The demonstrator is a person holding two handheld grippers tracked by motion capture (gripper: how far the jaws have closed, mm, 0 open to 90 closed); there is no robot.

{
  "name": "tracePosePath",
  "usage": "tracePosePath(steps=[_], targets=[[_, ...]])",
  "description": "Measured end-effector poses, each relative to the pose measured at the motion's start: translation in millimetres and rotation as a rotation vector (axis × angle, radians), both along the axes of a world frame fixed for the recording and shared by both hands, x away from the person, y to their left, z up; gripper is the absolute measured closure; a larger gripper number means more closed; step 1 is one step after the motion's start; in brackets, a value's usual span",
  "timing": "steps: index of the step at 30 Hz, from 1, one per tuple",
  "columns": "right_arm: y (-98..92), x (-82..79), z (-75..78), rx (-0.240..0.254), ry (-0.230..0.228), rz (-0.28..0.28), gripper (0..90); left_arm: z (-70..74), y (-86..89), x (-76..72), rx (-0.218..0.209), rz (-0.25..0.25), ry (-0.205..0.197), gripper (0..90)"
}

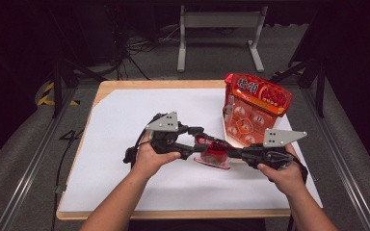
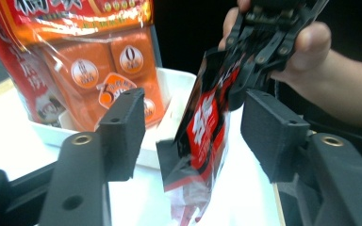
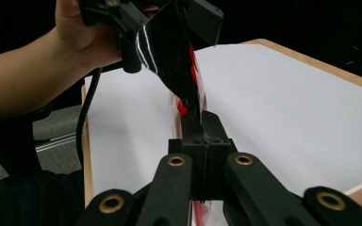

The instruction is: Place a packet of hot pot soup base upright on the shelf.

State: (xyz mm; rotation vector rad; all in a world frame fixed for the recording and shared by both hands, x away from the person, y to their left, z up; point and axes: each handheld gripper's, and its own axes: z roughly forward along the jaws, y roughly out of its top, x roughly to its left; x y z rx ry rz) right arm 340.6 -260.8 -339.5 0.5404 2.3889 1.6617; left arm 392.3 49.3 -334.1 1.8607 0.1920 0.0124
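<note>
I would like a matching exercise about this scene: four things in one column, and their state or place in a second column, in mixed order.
Things:
1. left gripper
2. right gripper
3. black and red packet
4. big orange bag

States or places:
a. stands in a white tray
b. jaws open
c. held between the two grippers
d. jaws shut on an edge of the packet

Pairs: 1-b, 2-d, 3-c, 4-a

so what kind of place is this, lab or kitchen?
Most likely a lab recording station: a wooden table covered with a white sheet, metal rails on both sides, loose cables on the grey carpet behind. Nothing kitchen-like.
</note>
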Motion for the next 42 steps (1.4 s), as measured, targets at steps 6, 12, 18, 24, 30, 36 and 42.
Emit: tracePosePath(steps=[6, 12, 18, 24, 30, 36, 42], targets=[[-0.6, 0.0, 1.1, 0.009, -0.010, -0.002, 90.0, -6.2, -4.7, 2.1, 0.004, -0.049, 0.023, 54.2], [-1.7, 0.3, 1.3, 0.015, -0.020, -0.023, 90.0, -5.4, -6.2, -1.4, -0.003, -0.089, 0.016, 82.8], [-2.9, -2.5, 4.6, 0.025, -0.014, -0.070, 73.5, -2.1, -6.0, -2.3, -0.030, -0.081, 0.007, 88.9], [-12.7, -10.2, 13.6, 0.005, -0.076, -0.181, 55.5, 1.7, -4.4, 1.8, -0.056, -0.041, -0.003, 89.7], [-31.9, -12.4, 19.7, 0.023, -0.078, -0.234, 54.2, 2.4, -7.6, 7.8, -0.065, -0.030, 0.000, 89.8], [-43.2, -15.8, 26.4, 0.030, -0.090, -0.253, 54.3, 5.2, -12.6, 16.0, -0.083, -0.036, 0.006, 89.7], [-50.3, -20.4, 31.5, 0.030, -0.101, -0.266, 54.7, 10.1, -25.5, 22.0, -0.078, -0.050, -0.005, 89.7]])
